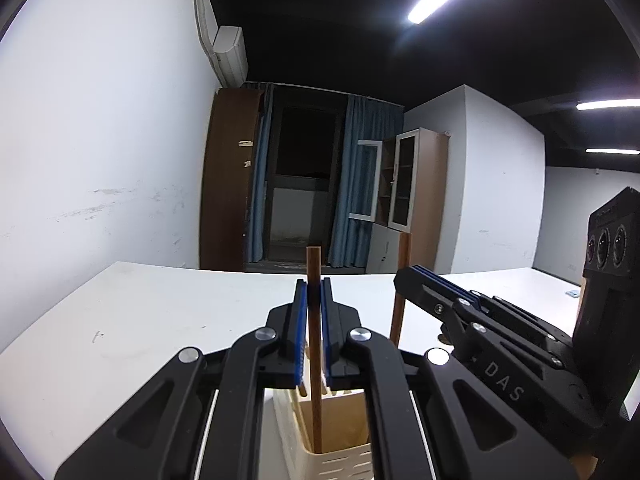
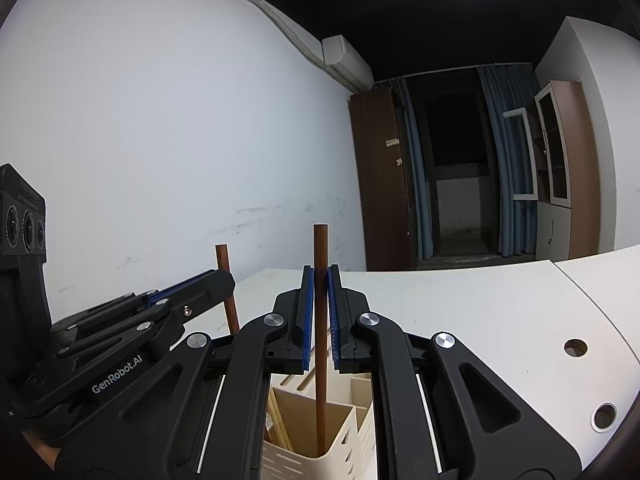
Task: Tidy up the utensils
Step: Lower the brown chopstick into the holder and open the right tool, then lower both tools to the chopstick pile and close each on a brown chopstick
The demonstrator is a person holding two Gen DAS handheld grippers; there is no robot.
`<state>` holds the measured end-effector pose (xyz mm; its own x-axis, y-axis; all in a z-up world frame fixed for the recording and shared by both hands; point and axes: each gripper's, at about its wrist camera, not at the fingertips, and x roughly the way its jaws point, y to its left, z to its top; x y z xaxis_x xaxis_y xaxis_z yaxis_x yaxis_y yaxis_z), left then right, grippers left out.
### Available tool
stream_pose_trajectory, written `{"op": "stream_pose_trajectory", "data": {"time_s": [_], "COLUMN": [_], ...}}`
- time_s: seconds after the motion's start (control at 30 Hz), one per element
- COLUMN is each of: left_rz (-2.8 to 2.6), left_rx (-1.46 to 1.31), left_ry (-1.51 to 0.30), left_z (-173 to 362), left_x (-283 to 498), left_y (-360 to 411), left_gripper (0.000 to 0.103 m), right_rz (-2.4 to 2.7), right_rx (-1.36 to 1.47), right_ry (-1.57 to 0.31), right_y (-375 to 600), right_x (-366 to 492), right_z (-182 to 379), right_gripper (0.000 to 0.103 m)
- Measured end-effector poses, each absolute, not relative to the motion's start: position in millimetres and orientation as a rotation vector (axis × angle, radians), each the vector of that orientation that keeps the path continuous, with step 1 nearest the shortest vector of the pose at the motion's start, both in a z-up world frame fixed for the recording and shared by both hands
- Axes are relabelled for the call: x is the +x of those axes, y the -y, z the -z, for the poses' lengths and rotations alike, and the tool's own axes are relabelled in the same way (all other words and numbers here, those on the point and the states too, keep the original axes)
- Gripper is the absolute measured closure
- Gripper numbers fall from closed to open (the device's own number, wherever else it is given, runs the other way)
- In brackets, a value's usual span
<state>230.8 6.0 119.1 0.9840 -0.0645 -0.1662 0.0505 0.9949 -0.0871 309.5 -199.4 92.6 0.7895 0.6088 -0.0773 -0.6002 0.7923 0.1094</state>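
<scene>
In the left wrist view my left gripper [image 1: 314, 285] is shut on a thin brown wooden stick [image 1: 315, 400]. The stick stands upright with its lower end inside a cream slotted utensil holder [image 1: 340, 460]. To the right, my right gripper [image 1: 410, 276] grips a second brown stick [image 1: 404, 252]. In the right wrist view the right gripper [image 2: 320, 272] is shut on its upright stick [image 2: 320, 392], which reaches down into a compartment of the holder [image 2: 340, 436]. The left gripper [image 2: 218, 280] holds the other stick [image 2: 224, 260] at the left.
The holder stands on a white table [image 2: 480, 320] with two round cable holes [image 2: 575, 347] at the right. Pale sticks [image 2: 280, 420] lean in a neighbouring compartment. A white wall, a dark doorway with blue curtains and a cabinet lie beyond.
</scene>
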Motion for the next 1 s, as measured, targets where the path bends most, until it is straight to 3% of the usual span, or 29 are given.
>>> {"op": "stream_pose_trajectory", "data": {"time_s": [0.13,0.2,0.57,0.7,1.0], "left_rz": [0.053,0.058,0.047,0.041,0.016], "left_rx": [-0.075,-0.094,-0.097,-0.087,-0.013], "left_ry": [-0.188,-0.182,-0.199,-0.242,-0.364], "left_z": [-120,-123,-128,-122,-105], "left_x": [230,226,200,191,182], "left_y": [-8,-13,-21,-21,-15], "left_gripper": [0.093,0.080,0.080,0.080,0.076], "right_rz": [-0.637,-0.629,-0.588,-0.571,-0.561], "right_rx": [0.093,0.095,0.059,0.034,0.000], "right_ry": [-0.120,-0.123,-0.157,-0.198,-0.365], "right_y": [208,212,225,228,225], "right_x": [316,317,301,288,282], "right_z": [-97,-98,-94,-84,-66], "right_gripper": [0.092,0.090,0.080,0.066,0.067]}}
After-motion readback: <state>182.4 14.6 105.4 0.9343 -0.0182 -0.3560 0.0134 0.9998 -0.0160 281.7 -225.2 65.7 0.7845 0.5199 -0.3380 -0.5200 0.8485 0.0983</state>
